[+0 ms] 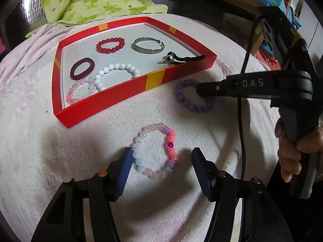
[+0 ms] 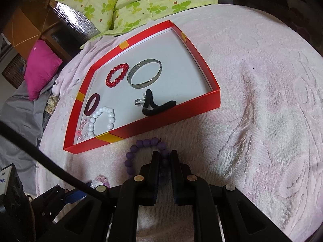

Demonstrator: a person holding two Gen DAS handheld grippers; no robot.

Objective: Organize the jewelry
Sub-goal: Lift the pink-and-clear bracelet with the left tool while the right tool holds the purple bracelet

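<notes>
Two risks: right tongs (image 2: 165, 157) pinched purple bead bracelet (image 2: 141, 151) by few beads, might slip short of red tray (image 2: 161, 119); left tongs (image 1: 161, 161) wide around mixed bead bracelet (image 1: 155, 151), elastic could roll away.

A pale pink towel (image 1: 60, 151) with a raised leaf pattern covers the surface; whatever lies under it is hidden, perhaps a bed. Directly on the towel sits a shallow red tray (image 1: 113, 102), set toward the far left. Just beside the tray's near wall lies a purple bracelet (image 1: 182, 95), flat on the towel. Nearer the camera, well apart from the tray, lies a mixed bracelet (image 1: 139, 153) of white, pink and coral beads. At the far edge a green leaf-print quilt (image 2: 129, 4) overlaps the towel, close behind the tray.
</notes>
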